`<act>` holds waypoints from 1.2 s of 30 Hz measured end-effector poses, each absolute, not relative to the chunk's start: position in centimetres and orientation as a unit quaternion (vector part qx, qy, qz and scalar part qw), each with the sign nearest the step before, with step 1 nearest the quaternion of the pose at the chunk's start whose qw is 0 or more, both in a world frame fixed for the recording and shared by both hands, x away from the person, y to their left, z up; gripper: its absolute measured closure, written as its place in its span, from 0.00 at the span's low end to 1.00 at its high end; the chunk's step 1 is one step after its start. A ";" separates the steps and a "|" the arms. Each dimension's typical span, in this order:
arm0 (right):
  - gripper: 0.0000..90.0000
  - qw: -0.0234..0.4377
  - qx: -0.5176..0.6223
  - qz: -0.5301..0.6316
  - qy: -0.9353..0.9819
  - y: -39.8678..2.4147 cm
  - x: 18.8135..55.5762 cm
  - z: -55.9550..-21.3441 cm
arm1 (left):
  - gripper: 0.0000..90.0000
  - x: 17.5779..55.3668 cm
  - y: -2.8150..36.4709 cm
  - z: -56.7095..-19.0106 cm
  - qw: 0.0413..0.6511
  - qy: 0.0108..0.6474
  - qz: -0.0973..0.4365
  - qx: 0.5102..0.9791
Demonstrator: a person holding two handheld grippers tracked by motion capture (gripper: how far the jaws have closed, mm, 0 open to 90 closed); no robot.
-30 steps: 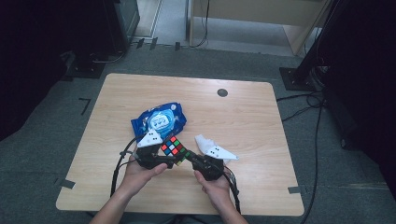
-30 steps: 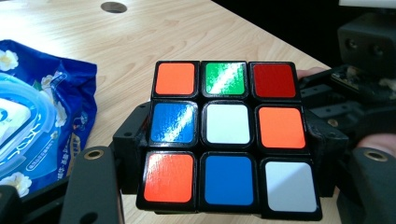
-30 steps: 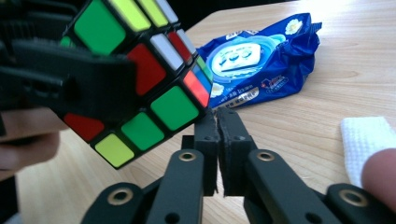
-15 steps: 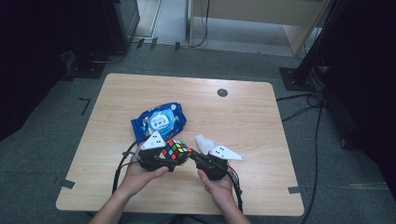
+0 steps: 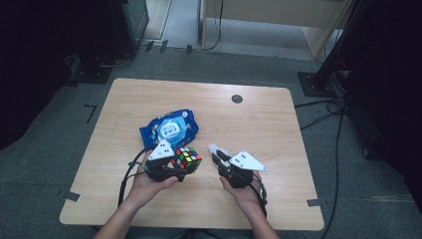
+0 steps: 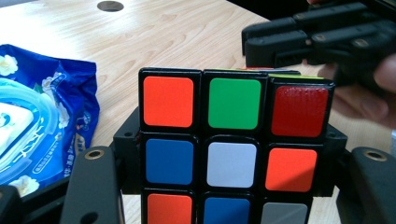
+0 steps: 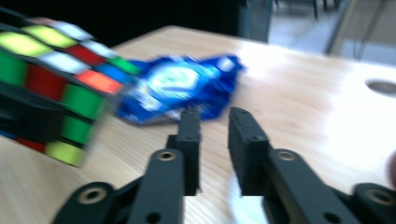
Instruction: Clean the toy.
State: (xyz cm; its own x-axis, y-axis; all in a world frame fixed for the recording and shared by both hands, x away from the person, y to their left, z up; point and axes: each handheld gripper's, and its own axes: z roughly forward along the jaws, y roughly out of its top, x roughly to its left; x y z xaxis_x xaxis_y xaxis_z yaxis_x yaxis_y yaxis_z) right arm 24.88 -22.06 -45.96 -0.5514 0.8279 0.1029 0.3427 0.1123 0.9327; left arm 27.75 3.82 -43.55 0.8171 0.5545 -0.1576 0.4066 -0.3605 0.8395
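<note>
A light wooden table [image 5: 259, 129] with rounded corners stands on grey carpet, dark equipment stands around it and a small round dark cap [image 5: 237, 98] set into its far side. In the high view, a crumpled blue plastic packet with a white label [image 5: 170, 129] lies left of the table's middle, and just in front of it the person's left hand holds the left gripper [image 5: 175, 168], whose jaws are clamped on a multicoloured puzzle cube with black edges [image 5: 186, 158]; the cube is raised off the tabletop, near the packet. To the right, apart from the cube, the right gripper [image 5: 215, 151] sits in the person's right hand with its grey three-cornered plate on top, its tips pointing up the table and nothing between them. In the left gripper view, the cube [image 6: 233, 144] sits squarely between the two black jaws, pressed on both sides, showing orange, green, red, blue and white squares; the blue packet [image 6: 42, 116] lies at the left on the wood, and the right gripper's black jaws [image 6: 261, 42] show at the upper right, clear of the cube. In the right gripper view, which is blurred, the right gripper [image 7: 215, 140] has its jaws a narrow gap apart, having just been opening, with bare table between them; the cube [image 7: 51, 88] hangs at the left and the blue packet [image 7: 177, 88] lies beyond the tips.
</note>
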 end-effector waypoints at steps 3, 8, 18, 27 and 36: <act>0.75 0.220 0.446 0.487 0.718 -23.7 26.0 -46.6 | 0.37 27.9 3.9 -43.7 0.480 0.296 0.079 0.822; 0.67 0.197 0.486 0.432 0.734 -25.0 27.1 -48.5 | 0.37 28.1 4.1 -43.9 0.477 0.302 0.081 0.822; 0.57 0.174 0.518 0.379 0.746 -25.0 28.1 -51.0 | 0.37 28.3 4.3 -44.3 0.473 0.310 0.085 0.820; 0.65 0.190 0.521 0.361 0.750 -24.8 28.0 -51.7 | 0.37 28.3 4.3 -44.3 0.473 0.307 0.089 0.821; 0.97 0.177 0.514 0.375 0.751 -24.7 28.0 -51.8 | 0.37 28.1 3.9 -44.5 0.470 0.300 0.090 0.825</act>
State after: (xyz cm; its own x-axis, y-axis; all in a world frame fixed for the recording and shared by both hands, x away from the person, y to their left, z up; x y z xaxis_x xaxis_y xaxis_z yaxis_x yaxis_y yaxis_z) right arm 28.00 -24.74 -51.78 -0.4100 0.9042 0.1198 0.6395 0.1913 0.7446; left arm 28.06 3.87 -44.46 0.8041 0.5795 -0.1324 0.4099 -0.3792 0.8296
